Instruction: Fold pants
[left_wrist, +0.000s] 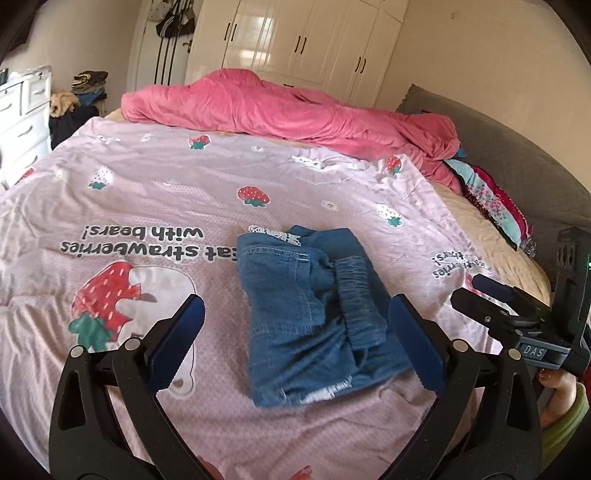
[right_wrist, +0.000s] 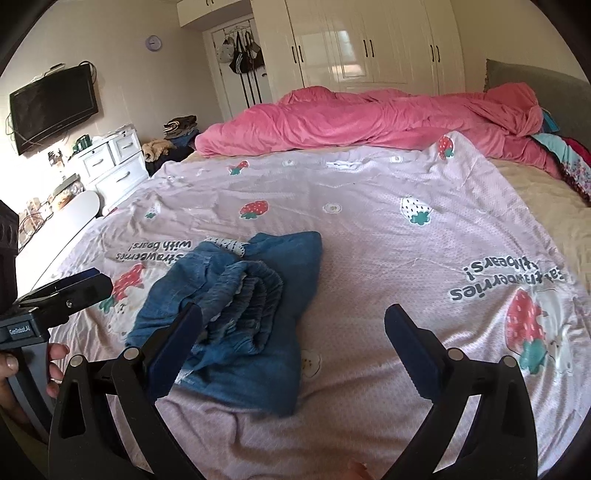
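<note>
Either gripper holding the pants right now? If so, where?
Nothing held. Left gripper and right gripper are both open; the folded blue pants lie loose on the strawberry sheet.

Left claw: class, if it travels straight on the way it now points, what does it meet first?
Most likely the folded blue pants, lying directly ahead between the open left claw's fingers on the pink strawberry sheet. Its height above them is unclear.
</note>
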